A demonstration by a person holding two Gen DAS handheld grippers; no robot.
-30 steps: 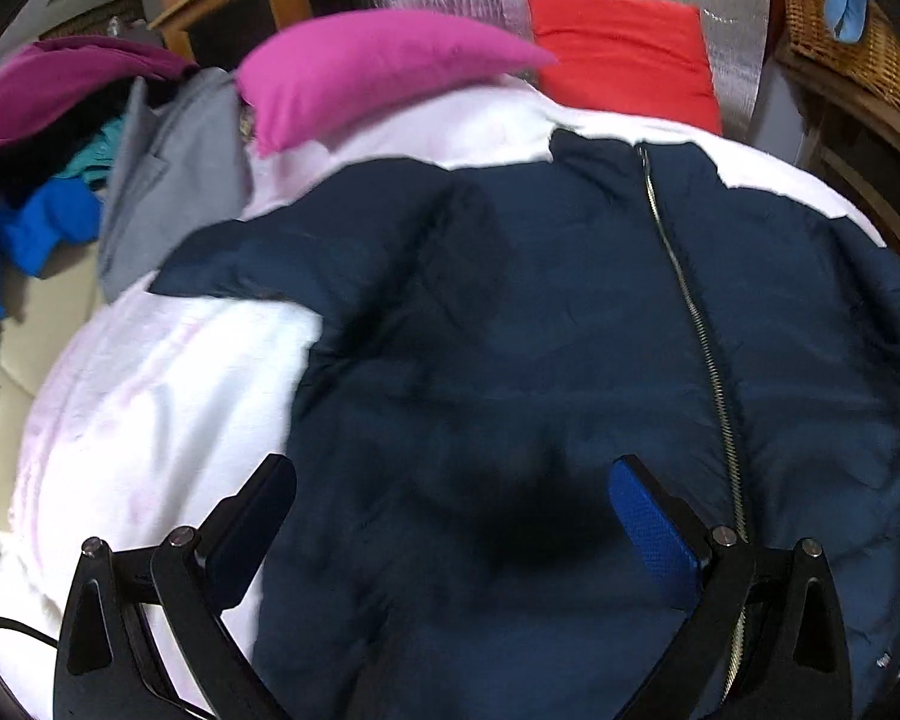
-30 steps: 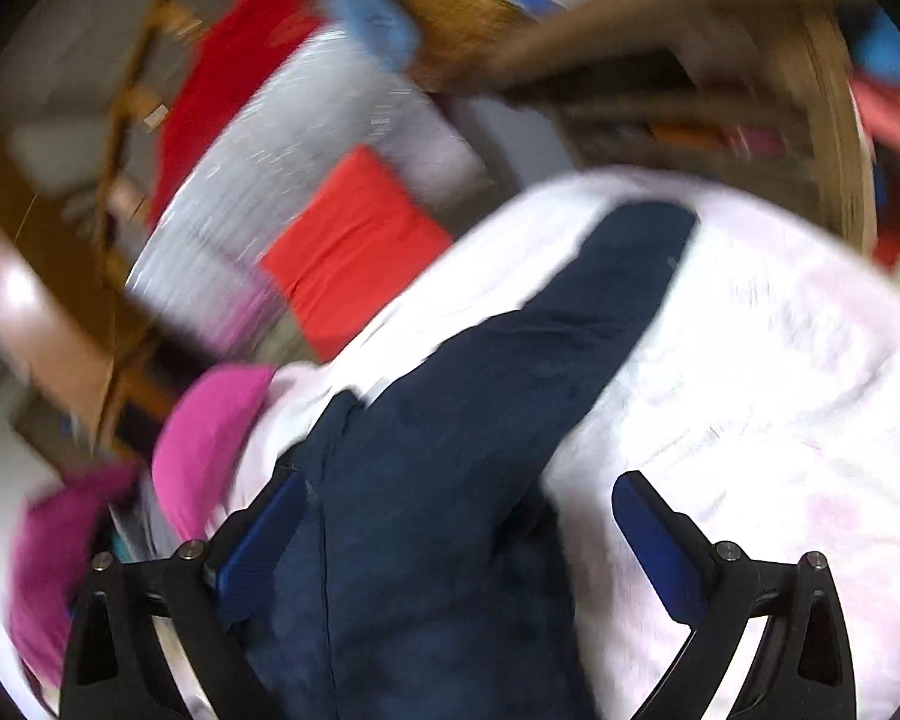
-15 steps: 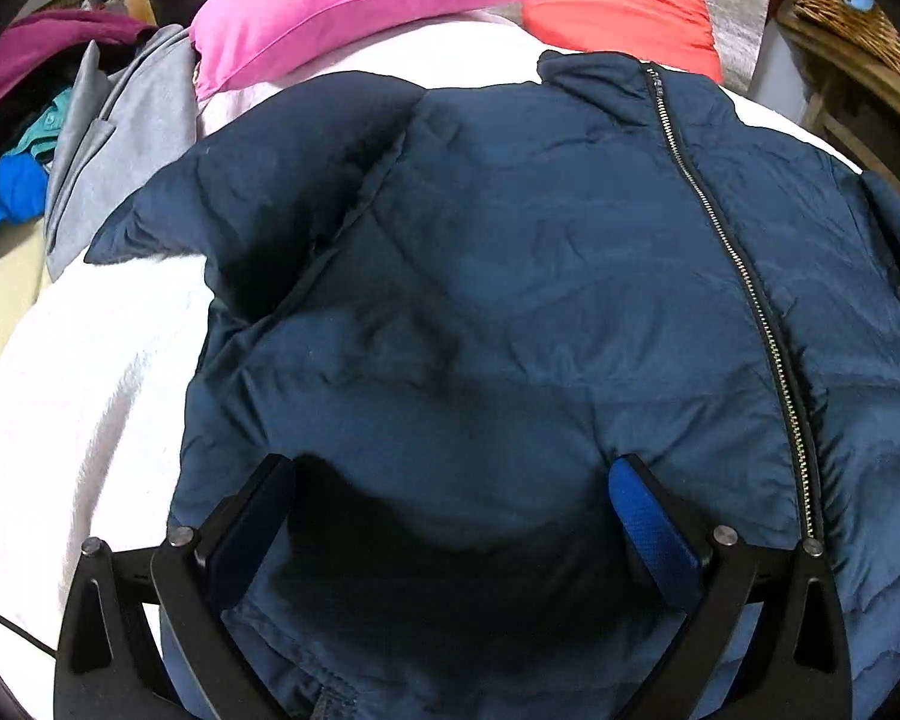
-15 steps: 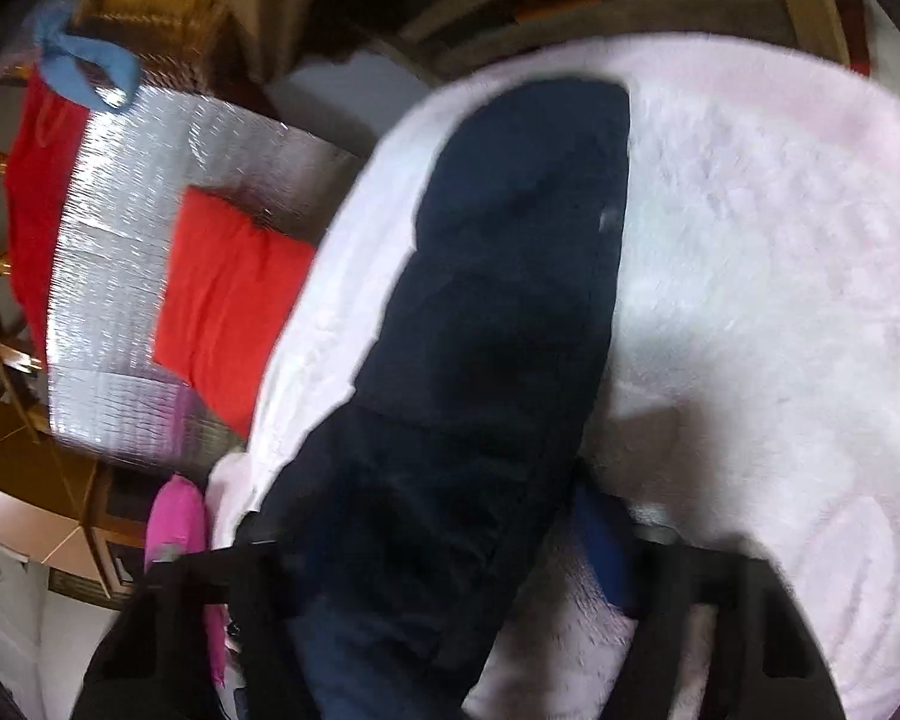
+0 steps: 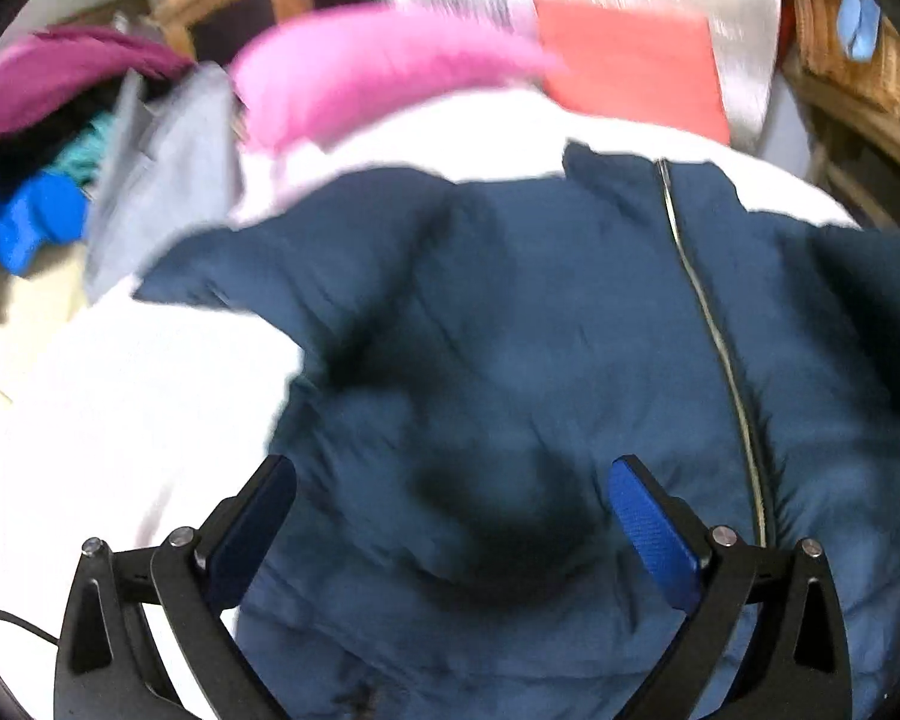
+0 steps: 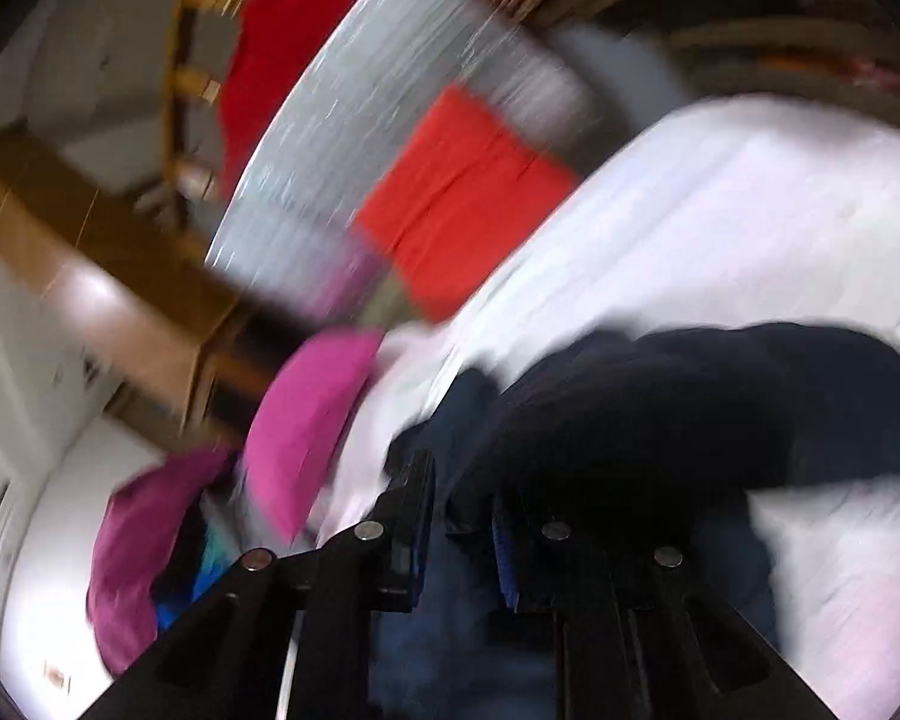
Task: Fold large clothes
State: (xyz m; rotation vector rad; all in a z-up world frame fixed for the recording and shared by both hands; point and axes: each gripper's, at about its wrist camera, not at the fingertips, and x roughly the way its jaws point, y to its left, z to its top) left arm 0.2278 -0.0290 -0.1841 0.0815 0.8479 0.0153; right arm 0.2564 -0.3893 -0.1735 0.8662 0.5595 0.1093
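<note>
A navy padded jacket (image 5: pixel 540 360) lies front-up on the white bed cover (image 5: pixel 120 396), its zip (image 5: pixel 714 336) running down the right of the left wrist view. My left gripper (image 5: pixel 450 498) is open and hovers above the jacket's lower left body, holding nothing. My right gripper (image 6: pixel 462 516) is shut on the jacket's right sleeve (image 6: pixel 690 408), which is lifted and bunched above the bed cover (image 6: pixel 720 210). The right wrist view is motion-blurred.
A pink pillow (image 5: pixel 378 72) and a red pillow (image 5: pixel 630 72) lie at the bed's head against a silver foil panel (image 6: pixel 390 90). A heap of grey, blue and magenta clothes (image 5: pixel 60 180) lies at left. A wicker basket (image 5: pixel 858 54) stands at right.
My right gripper has closed on the sleeve and lifted it up and inward. My left gripper dipped close to the jacket, then pulled back up, still open.
</note>
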